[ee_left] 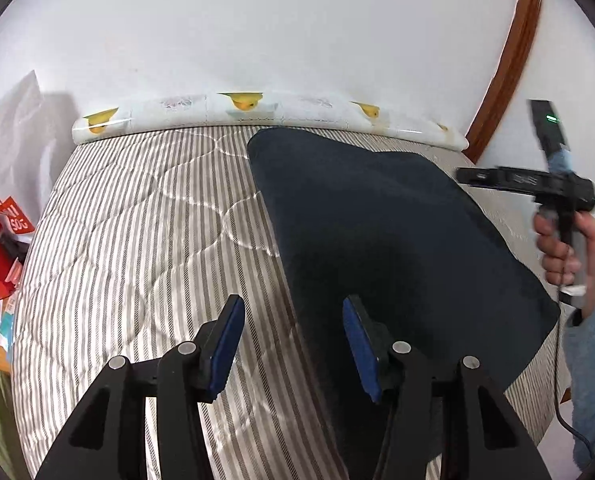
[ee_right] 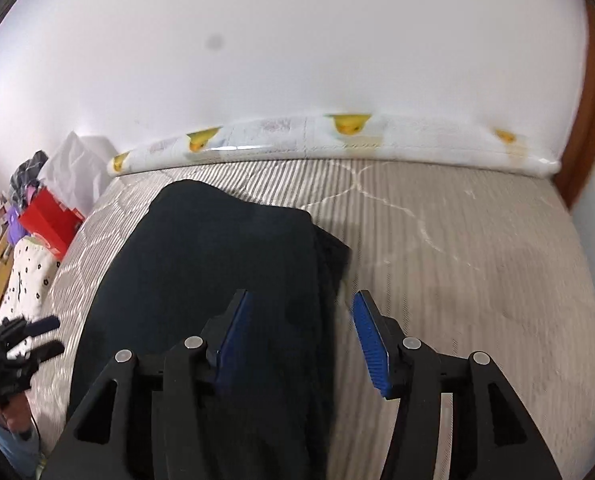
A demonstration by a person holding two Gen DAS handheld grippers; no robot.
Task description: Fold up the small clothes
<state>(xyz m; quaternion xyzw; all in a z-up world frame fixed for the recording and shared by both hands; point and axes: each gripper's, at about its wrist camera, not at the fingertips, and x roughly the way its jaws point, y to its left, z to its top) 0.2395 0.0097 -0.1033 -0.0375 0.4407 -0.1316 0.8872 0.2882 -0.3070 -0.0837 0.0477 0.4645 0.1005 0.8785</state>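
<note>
Fingers [ee_left: 227,344] of the left gripper [ee_left: 293,346], blue-padded, stand apart with nothing between them; one pad hangs over the striped bed cover [ee_left: 137,240], the other over the near left edge of the dark garment [ee_left: 377,220]. The right gripper [ee_right: 301,340] likewise has its fingers [ee_right: 371,344] apart and empty, straddling the garment's right-hand edge [ee_right: 217,260], where a second layer of cloth shows beneath the top one. No pad presses on the fabric in either view.

The garment lies flat on the bed cover, between the two grippers, reaching from the near edge of the bed most of the way toward the far side. It appears already doubled over at least once. Judged from its drape and soft outline, it is light, limp cloth that will sag and slide over itself when lifted; hold is best taken at the near corners, pinching all layers together so the fold stays aligned.

Beyond it, a duck-patterned bolster [ee_left: 257,110] runs along the white wall [ee_left: 297,32]. At the bed's left side sits a red box [ee_right: 51,218].
</note>
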